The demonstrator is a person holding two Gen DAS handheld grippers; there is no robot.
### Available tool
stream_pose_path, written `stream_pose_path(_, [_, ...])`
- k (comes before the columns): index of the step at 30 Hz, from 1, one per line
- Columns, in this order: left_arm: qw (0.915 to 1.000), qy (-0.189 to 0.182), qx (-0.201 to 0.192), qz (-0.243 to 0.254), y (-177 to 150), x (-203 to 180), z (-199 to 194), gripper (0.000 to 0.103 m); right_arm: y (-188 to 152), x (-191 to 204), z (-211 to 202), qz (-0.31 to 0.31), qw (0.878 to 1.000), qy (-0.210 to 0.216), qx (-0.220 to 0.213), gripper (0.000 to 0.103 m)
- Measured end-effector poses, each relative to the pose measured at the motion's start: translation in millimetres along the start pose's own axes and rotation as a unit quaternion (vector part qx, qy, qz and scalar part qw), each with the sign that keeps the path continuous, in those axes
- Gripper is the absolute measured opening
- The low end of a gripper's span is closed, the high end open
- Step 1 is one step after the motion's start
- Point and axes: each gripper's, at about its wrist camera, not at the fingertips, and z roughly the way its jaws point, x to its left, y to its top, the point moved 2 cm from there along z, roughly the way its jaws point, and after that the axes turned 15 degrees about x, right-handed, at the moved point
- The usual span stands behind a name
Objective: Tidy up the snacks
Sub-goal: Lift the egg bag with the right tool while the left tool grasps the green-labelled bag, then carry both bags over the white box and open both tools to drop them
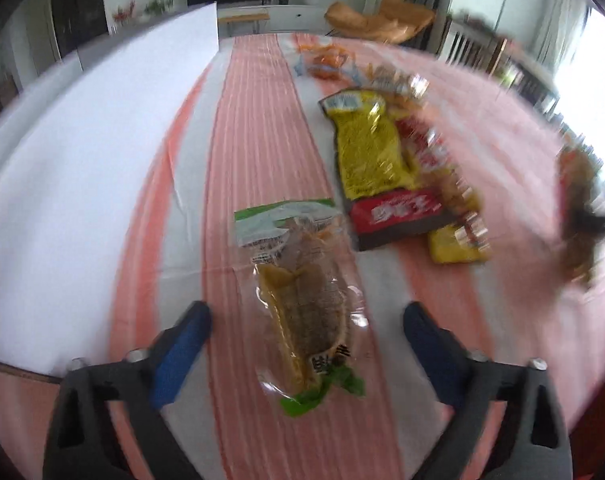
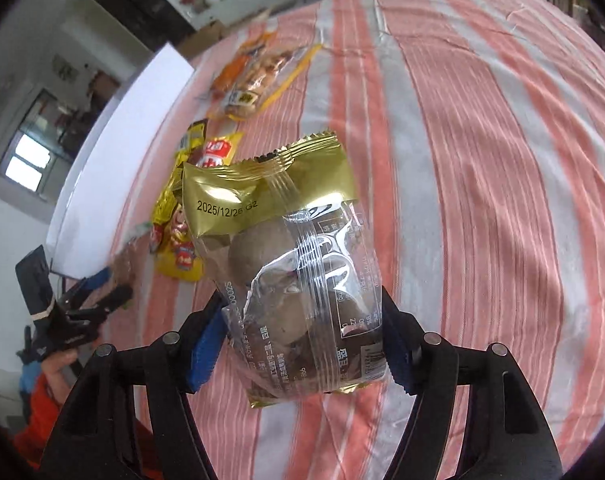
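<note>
My left gripper [image 1: 306,320] is open, its blue-padded fingers either side of a clear green-trimmed snack packet [image 1: 302,292] lying on the pink striped tablecloth [image 1: 254,140]. My right gripper [image 2: 302,320] is shut on a gold-and-clear packet of brown round snacks [image 2: 294,264], held up above the cloth. That packet also shows blurred at the right edge of the left wrist view [image 1: 582,208]. The left gripper shows at the left of the right wrist view [image 2: 90,300].
A yellow packet [image 1: 366,148] and a red-labelled one [image 1: 394,208] lie in a pile just beyond the green packet. Orange packets [image 1: 326,60] lie farther back. A white board [image 1: 102,140] covers the table's left side. The yellow pile [image 2: 178,236] and orange packets [image 2: 254,76] show in the right wrist view.
</note>
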Motion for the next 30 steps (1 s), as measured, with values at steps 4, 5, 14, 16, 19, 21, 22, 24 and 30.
stream_pose_path(4, [0.9996,-0.026,-0.007,-0.009,0,-1,-5,0.047,2,9,-7,0.019,1.000,0.010,-0.013,0.061])
stream_pose_path(5, [0.9989,-0.043,-0.013,-0.013,-4,1,-8,0.044,6,11,-10,0.027,0.999,0.036,-0.017,0.061])
stream_pose_path(14, [0.9665,-0.220,-0.098,-0.089,-6,46,-92,0.042,16,68,-36,0.020,0.986,0.159,-0.040,0.061])
stream_pose_path(16, [0.9596,-0.231,-0.121,-0.107,-3,70,-115,0.043,28,102,-40,-0.004,0.983,0.180,-0.043,0.061])
stream_pose_path(19, [0.9549,-0.215,-0.144,-0.146,5,122,-141,0.043,55,164,-41,-0.043,0.973,0.222,-0.043,0.061])
stream_pose_path(21, [0.9567,-0.179,-0.150,-0.174,10,160,-151,0.043,72,205,-39,-0.067,0.968,0.238,-0.043,0.061])
stream_pose_path(22, [0.9569,-0.163,-0.152,-0.186,12,178,-153,0.043,82,231,-36,-0.083,0.965,0.245,-0.042,0.061])
stream_pose_path(24, [0.9592,-0.106,-0.152,-0.213,15,213,-155,0.047,98,282,-27,-0.115,0.959,0.255,-0.042,0.061])
stream_pose_path(30, [0.9486,-0.004,-0.141,-0.283,12,266,-136,0.096,136,399,33,-0.162,0.961,0.221,-0.034,0.070])
